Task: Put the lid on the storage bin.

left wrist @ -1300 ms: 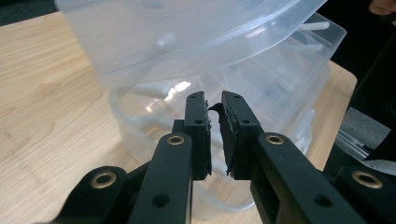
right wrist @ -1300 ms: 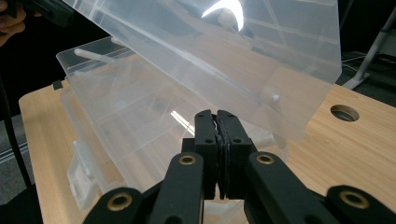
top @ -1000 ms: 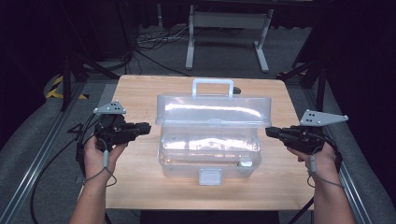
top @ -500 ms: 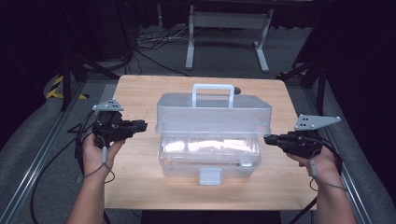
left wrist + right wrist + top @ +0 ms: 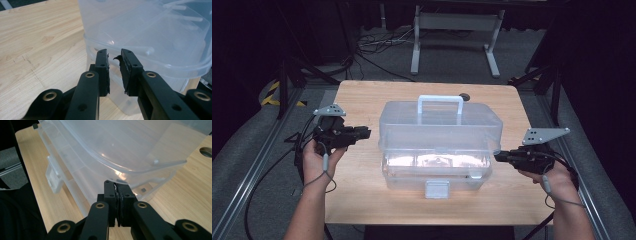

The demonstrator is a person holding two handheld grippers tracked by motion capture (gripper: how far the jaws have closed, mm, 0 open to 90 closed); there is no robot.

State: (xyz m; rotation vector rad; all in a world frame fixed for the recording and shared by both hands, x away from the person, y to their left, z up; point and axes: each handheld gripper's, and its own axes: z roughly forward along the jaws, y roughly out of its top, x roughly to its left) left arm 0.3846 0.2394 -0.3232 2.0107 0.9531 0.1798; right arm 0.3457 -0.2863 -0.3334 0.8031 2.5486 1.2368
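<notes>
A clear plastic toolbox (image 5: 437, 170) stands mid-table, its lid (image 5: 439, 125) tilted down over the base and ajar at the front, handle (image 5: 440, 100) on top. A white latch (image 5: 436, 189) hangs at the front. My left gripper (image 5: 366, 133) hovers off the box's left end; in the left gripper view its jaws (image 5: 114, 53) stand slightly apart, open, with nothing between them, the lid (image 5: 150, 32) just beyond. My right gripper (image 5: 498, 156) sits at the lid's right front corner. In the right gripper view its jaws (image 5: 116, 183) are shut together just under the lid's rim (image 5: 140, 167).
The wooden table (image 5: 362, 100) has a small round hole (image 5: 465, 96) behind the box. Bare wood lies to the left and in front of the box. A metal stand (image 5: 452, 30) and loose cables (image 5: 372, 45) are on the floor beyond the table.
The lid has swung down from upright to nearly closed. The right gripper has come down and in toward the lid's right corner. The left gripper has barely moved.
</notes>
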